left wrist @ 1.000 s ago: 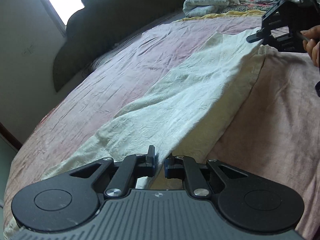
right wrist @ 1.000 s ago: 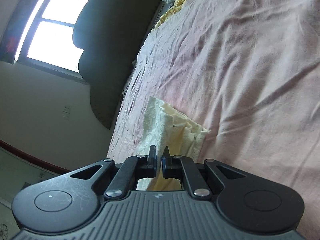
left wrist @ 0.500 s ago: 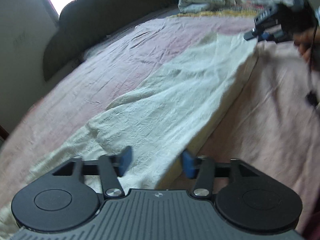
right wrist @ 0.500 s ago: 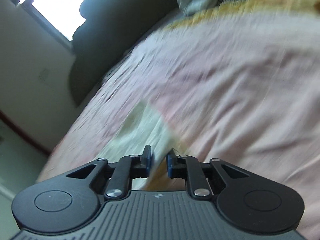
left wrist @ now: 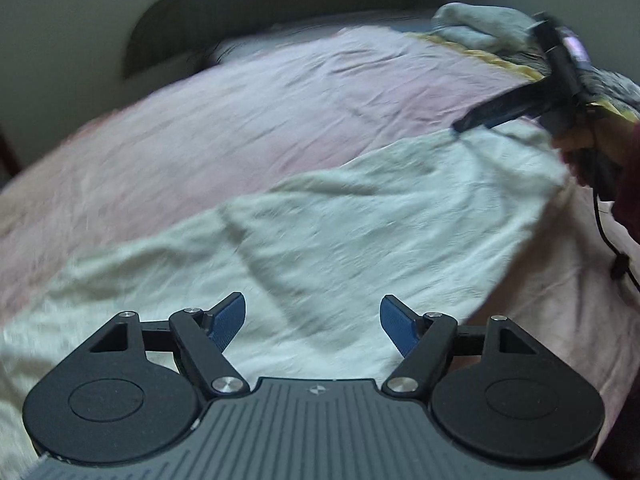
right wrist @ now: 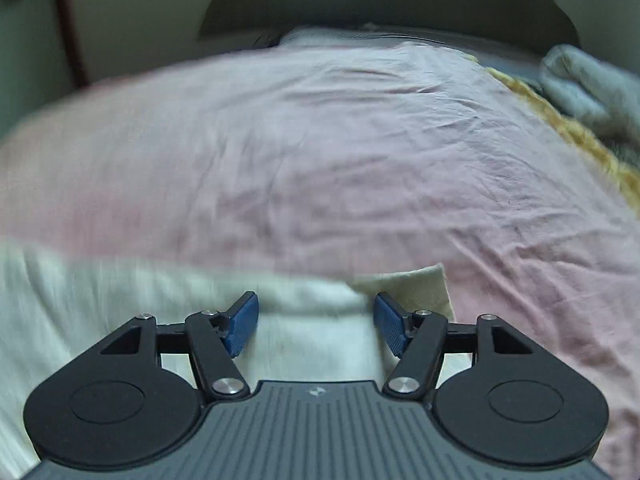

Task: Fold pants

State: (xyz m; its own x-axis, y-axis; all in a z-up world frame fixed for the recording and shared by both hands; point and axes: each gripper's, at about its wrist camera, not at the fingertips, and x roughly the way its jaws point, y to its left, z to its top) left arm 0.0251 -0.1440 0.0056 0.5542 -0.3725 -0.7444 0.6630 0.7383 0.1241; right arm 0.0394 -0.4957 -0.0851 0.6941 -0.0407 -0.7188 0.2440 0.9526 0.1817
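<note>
Cream-white pants (left wrist: 360,232) lie flat and lengthwise on a pink bedsheet (left wrist: 240,120). My left gripper (left wrist: 312,322) hovers over their near end, its jaws opening, blue pads apart with nothing pressed between them. In the right wrist view the pants (right wrist: 120,300) stretch off to the left, and a folded cream corner (right wrist: 416,284) peeks out at their right end. My right gripper (right wrist: 316,322) is above that end, jaws opening, nothing gripped. The right gripper (left wrist: 520,108) also shows in the left wrist view at the pants' far end, held by a hand (left wrist: 580,148).
A dark headboard (right wrist: 360,4) backs the bed against a pale wall. A bundled grey-white blanket (left wrist: 480,28) and a yellow-edged cover (right wrist: 560,128) lie at the right of the bed. A black cable (left wrist: 612,248) hangs by the person's dark sleeve.
Both grippers have let go of the pants and opened, the left first, the right after. Both have pulled back and rolled level; the pants now lie flat on the sheet.
</note>
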